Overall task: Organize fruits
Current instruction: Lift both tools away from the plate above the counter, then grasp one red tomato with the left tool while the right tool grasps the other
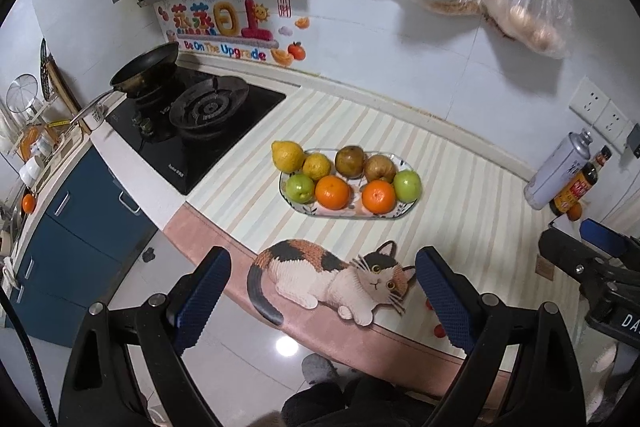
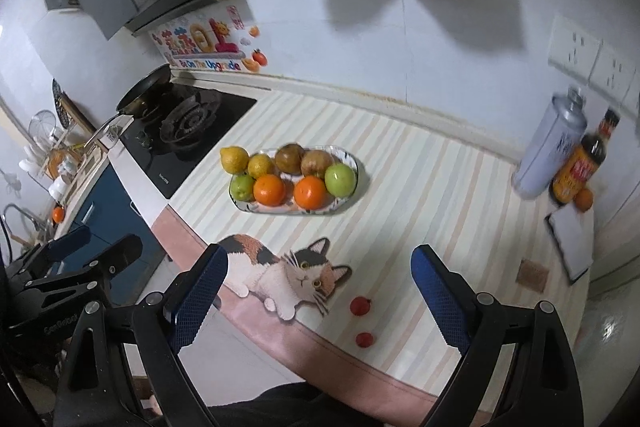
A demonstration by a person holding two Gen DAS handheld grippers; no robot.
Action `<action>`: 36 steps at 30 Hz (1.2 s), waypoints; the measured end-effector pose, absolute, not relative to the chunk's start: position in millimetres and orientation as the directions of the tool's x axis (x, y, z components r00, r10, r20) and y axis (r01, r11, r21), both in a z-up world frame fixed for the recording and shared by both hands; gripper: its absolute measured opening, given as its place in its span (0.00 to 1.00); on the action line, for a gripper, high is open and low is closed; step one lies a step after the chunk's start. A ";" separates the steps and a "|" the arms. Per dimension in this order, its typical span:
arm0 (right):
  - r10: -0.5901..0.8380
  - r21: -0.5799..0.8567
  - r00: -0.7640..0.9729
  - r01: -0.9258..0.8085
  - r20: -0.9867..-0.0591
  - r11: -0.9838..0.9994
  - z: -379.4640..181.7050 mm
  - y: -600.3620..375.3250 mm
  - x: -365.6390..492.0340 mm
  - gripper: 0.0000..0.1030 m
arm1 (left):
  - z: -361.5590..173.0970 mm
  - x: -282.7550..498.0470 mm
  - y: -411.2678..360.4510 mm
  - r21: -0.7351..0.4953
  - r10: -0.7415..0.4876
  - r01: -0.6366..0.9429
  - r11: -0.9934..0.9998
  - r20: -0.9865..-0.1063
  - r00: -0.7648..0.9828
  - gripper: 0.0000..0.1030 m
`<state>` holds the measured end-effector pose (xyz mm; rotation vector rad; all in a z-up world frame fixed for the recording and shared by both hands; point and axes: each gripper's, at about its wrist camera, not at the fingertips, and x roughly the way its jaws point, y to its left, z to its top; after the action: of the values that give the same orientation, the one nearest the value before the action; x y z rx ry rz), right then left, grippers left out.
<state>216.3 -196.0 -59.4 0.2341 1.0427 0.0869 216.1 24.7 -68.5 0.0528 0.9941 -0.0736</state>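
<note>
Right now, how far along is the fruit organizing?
Done: eight fruits sit grouped on the oval plate, oranges in front. In hand: nothing; the left gripper and right gripper are open and empty. Left: one orange by the sauce bottle.

oval patterned ceramic plate on striped counter mat | back row: two yellow lemons, leftmost overhanging rim; two brownish round fruits | front row: green apple, two oranges, green apple at right end | fruits packed touching, upright
</note>
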 end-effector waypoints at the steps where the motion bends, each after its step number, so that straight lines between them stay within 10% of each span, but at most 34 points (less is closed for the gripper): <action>1: 0.184 0.238 0.484 0.054 -0.856 0.970 -69.0 -200.1 217.2 0.92 | -75.4 219.1 22.5 0.019 -0.029 0.085 0.996 -0.848 0.529 0.92; 10: 0.151 0.214 0.283 0.207 -0.947 0.955 -195.0 -242.0 211.3 0.91 | -168.6 243.9 -9.8 0.049 -0.006 0.148 0.988 -0.936 0.352 1.00; 20: 0.301 0.317 0.099 0.293 -0.948 0.902 -324.7 -238.3 203.3 0.58 | -271.1 261.2 -44.8 0.083 0.053 0.230 0.970 -0.990 0.134 1.00; 28: 0.314 0.313 0.036 0.237 -0.949 0.920 -351.7 -215.6 202.4 0.27 | -301.2 264.9 -64.7 0.096 0.082 0.285 0.954 -0.995 0.063 1.00; 36: 0.292 0.313 0.114 0.305 -0.950 0.900 -331.2 -248.7 195.4 0.27 | -306.7 272.0 -96.3 -0.042 -0.044 0.332 0.942 -0.999 -0.002 1.00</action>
<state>195.4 -248.7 -331.2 0.4970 1.4761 -0.0105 272.0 -96.3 -306.7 0.2314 1.5484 -0.3000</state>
